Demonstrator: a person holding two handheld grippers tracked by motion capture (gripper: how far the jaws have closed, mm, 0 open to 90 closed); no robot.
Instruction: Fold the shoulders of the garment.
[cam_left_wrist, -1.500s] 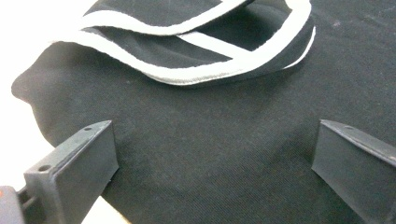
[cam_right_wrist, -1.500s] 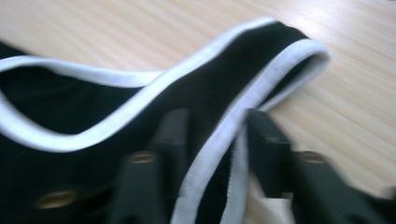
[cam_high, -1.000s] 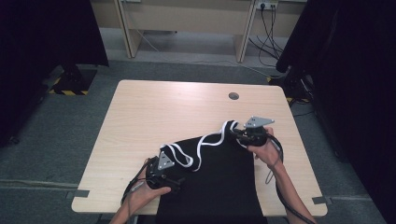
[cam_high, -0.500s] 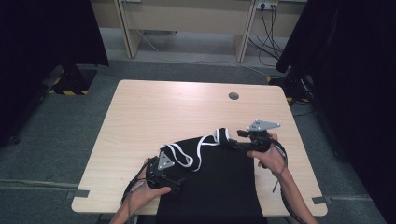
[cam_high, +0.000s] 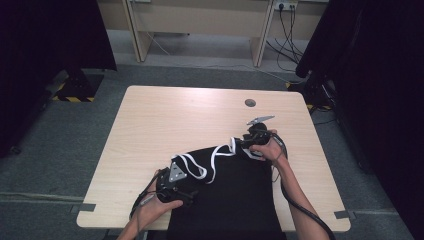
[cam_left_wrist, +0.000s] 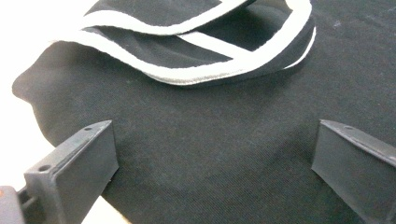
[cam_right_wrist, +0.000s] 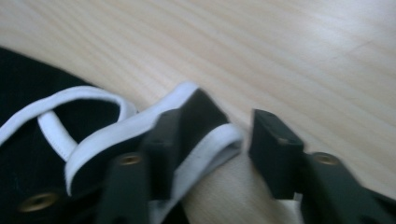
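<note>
High view: a black knitted garment with white trim bands (cam_high: 227, 192) lies on the near half of the pale wooden table (cam_high: 165, 120), its lower part hanging past the near edge between the person's forearms. The left gripper (cam_high: 186, 192) sits at the garment's near-left corner, held in the left hand (cam_high: 157, 200), with its grey three-cornered plate on top. The right gripper (cam_high: 239, 143) is at the garment's far-right corner, where a strip of white trim is bunched against it. From this height neither gripper's jaw gap can be read. A round dark cable hole (cam_high: 250, 103) lies in the table well beyond the right gripper.

The left gripper view supplies what the high view cannot: the left gripper (cam_left_wrist: 215, 163) has its two black jaws spread wide, one at each lower corner, with flat black fabric (cam_left_wrist: 210, 140) lying between them and nothing clamped. Beyond the jaws the white trim (cam_left_wrist: 205, 72) loops over a fold of the cloth, and a sliver of bright table shows at the left.

The right gripper view shows the right gripper (cam_right_wrist: 212, 144) with its jaws partly apart. A folded edge of black cloth with white trim (cam_right_wrist: 205, 135) lies against the left jaw and into the gap, while the right jaw stands clear of it, bare wood behind. The picture is blurred, so whether the cloth is actually pinched cannot be told.
</note>
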